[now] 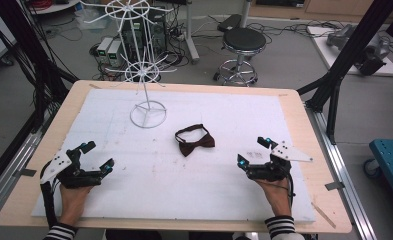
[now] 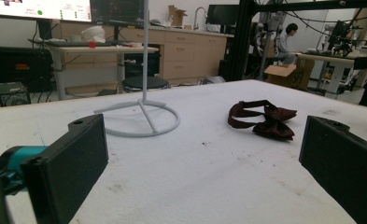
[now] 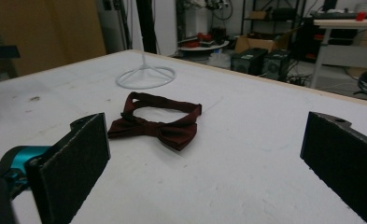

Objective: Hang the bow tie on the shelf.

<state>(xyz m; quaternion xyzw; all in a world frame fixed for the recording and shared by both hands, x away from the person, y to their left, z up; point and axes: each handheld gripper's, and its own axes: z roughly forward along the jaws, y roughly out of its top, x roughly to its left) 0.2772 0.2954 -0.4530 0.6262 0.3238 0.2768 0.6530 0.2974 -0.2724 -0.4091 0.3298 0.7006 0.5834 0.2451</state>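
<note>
Here you are with both grippers low over the white foam board (image 1: 109, 200), and the dark red bow tie (image 1: 194, 140) lies flat in the middle of it, between the two tools and a little farther out from you. Your left gripper (image 1: 98, 156) has its jaws spread wide with nothing between them, and it sits well apart from the tie; your right gripper (image 1: 255, 150) is just as wide open and empty, and it is the nearer one, with the tie showing between its jaws in the right gripper view (image 3: 162, 122). Just beyond the tie stands the white wire stand (image 1: 147, 114), its ring base flat on the board and its spoked arms up high. Now, the tie itself: that looks like light, limp fabric, so expect it to sag and swing the moment it leaves the board, and the neck strap (image 3: 165, 102), looped behind the bow, will likely dangle. The cloth should grip well against those black pads, no real slip risk, nothing fragile either. Your best hold, I'd say, is the thick centre knot, or the strap if you want the loop to hang open. Pinch a wing alone and the rest will probably fold and droop. Come in low, because a flat, soft thing gives the jaws little to bite on.
</note>
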